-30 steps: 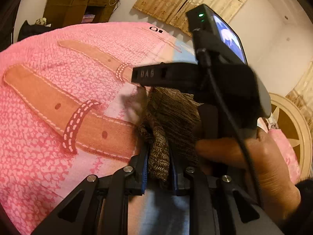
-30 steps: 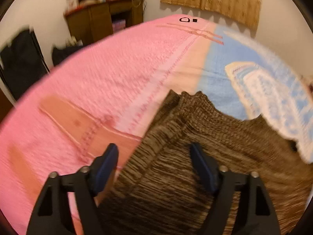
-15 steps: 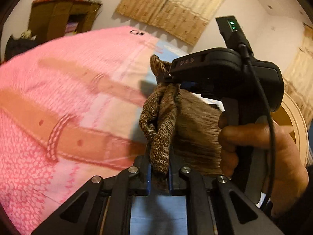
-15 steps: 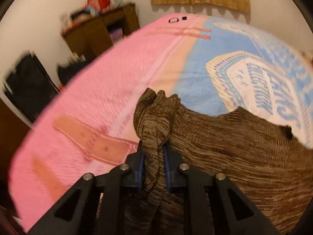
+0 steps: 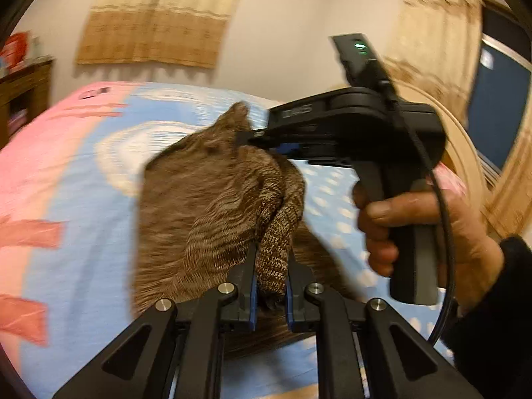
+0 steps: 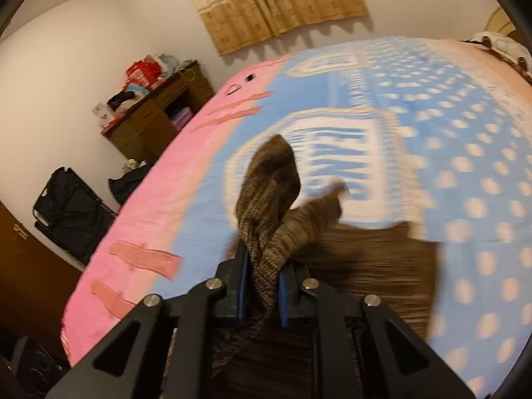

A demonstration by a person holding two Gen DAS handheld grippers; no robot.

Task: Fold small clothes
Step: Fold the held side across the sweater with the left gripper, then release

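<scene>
You hold the brown knit with both tongs at once, so the coming move turns on the line between your two grips. Your left tongs are pinched nearly shut on a bunched corner of it. Your right tongs are closing the last bit on another bunched corner, with the cloth pressed between the blue pads; in the left view they sit beyond and a little right of your left ones, biting the far tip of the garment.

The knit hangs between the two grips, lifted at both corners, and its lower part trails down onto the bed below and to the right in the right view. Its long axis looks to run from your left tongs away toward your right ones, though blur hides the true outline.

The blue dotted half of the bed lies open ahead and to the right, with nothing on it nearby. The pink edge falls away to the left, near the dresser, so lay the fold toward the blue side, I judge.
</scene>
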